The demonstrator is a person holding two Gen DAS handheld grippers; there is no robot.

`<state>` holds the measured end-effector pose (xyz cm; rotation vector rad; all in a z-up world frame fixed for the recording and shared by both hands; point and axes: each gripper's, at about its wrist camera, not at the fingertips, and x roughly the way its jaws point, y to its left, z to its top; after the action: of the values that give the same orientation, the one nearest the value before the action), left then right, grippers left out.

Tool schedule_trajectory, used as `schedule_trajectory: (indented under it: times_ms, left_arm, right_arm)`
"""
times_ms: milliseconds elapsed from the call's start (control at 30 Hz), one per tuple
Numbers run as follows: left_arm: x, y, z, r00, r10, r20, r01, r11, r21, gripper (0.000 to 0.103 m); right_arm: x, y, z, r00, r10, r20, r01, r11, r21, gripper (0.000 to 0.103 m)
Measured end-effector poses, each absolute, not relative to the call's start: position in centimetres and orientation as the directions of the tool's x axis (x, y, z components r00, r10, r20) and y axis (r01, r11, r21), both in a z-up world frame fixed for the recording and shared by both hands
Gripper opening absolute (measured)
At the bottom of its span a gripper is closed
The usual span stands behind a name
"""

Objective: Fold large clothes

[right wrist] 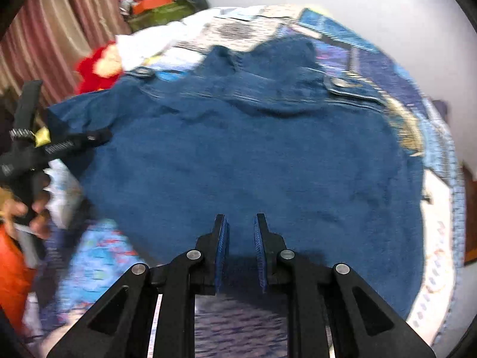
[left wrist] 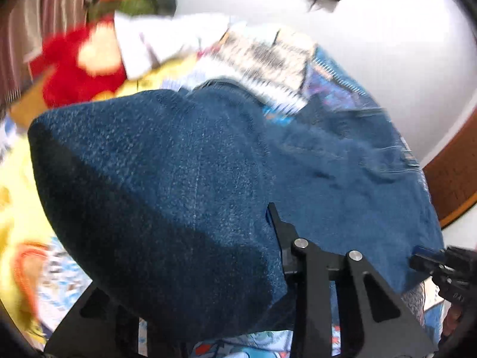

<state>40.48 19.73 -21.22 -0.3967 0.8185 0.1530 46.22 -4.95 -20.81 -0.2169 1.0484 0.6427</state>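
Note:
A dark blue denim jacket (right wrist: 253,155) lies spread on a patterned bed cover, collar at the far end. In the left wrist view the jacket's (left wrist: 167,179) left side is lifted and drapes over my left gripper (left wrist: 268,232), which is shut on its edge; only one finger shows. In the right wrist view the left gripper (right wrist: 89,140) grips the jacket's left edge. My right gripper (right wrist: 241,232) hovers over the jacket's near hem, its blue-padded jaws a small gap apart and empty. It also shows in the left wrist view (left wrist: 417,256) at the jacket's right edge.
A red plush toy (right wrist: 95,68) and white cloth (right wrist: 143,44) lie at the far left of the bed. Striped curtains (right wrist: 44,35) hang on the left. A green and orange pile (right wrist: 158,9) sits at the back. A white wall (right wrist: 402,29) is to the right.

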Motion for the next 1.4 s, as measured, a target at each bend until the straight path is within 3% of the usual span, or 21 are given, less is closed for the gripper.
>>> schedule_trajectory:
  times_ms: [233, 367, 467, 700, 900, 1133, 1267, 1400]
  left_arm:
    - [37.9, 18.2, -17.1, 0.742, 0.038, -0.669, -0.257, 0.938, -0.232, 0.033]
    - [38.1, 19.1, -17.6, 0.728, 0.057, -0.683, -0.278, 0.936, -0.218, 0.033]
    - [38.0, 19.1, -18.7, 0.704, 0.119, -0.700, -0.308, 0.940, -0.150, 0.033]
    - [38.2, 19.2, -17.4, 0.727, 0.123, -0.676, -0.297, 0.944, -0.147, 0.032]
    - [39.7, 14.3, -12.3, 0.804, 0.145, -0.576, -0.210, 0.977, -0.048, 0.030]
    - [42.1, 4.9, -8.2, 0.860, 0.045, -0.509, -0.058, 0.998, -0.011, 0.023]
    - [43.0, -1.7, -8.4, 0.855, -0.017, -0.518, 0.055, 0.997, 0.057, 0.021]
    - [43.0, -7.7, -11.2, 0.803, -0.092, -0.588, 0.200, 0.972, 0.121, 0.020]
  right_arm:
    - [45.6, 1.3, -19.7, 0.260, 0.488, -0.833, -0.701, 0.689, 0.184, 0.014]
    - [47.4, 4.8, -24.7, 0.080, 0.448, -0.890, -0.665, 0.689, 0.287, 0.014]
    - [48.0, 5.9, -26.9, 0.037, 0.469, -0.882, -0.636, 0.692, 0.342, 0.014]
    - [48.3, 5.8, -25.5, -0.006, 0.458, -0.889, -0.612, 0.702, 0.365, 0.014]
    - [47.5, -3.2, -19.0, 0.170, 0.508, -0.844, -0.558, 0.756, 0.342, 0.014]
    - [45.6, -17.0, -14.6, 0.360, 0.444, -0.820, -0.399, 0.868, 0.295, 0.014]
    - [43.6, -22.1, -13.5, 0.407, 0.445, -0.798, -0.318, 0.888, 0.332, 0.014]
    - [42.5, -25.8, -12.5, 0.457, 0.429, -0.779, -0.272, 0.901, 0.337, 0.014]
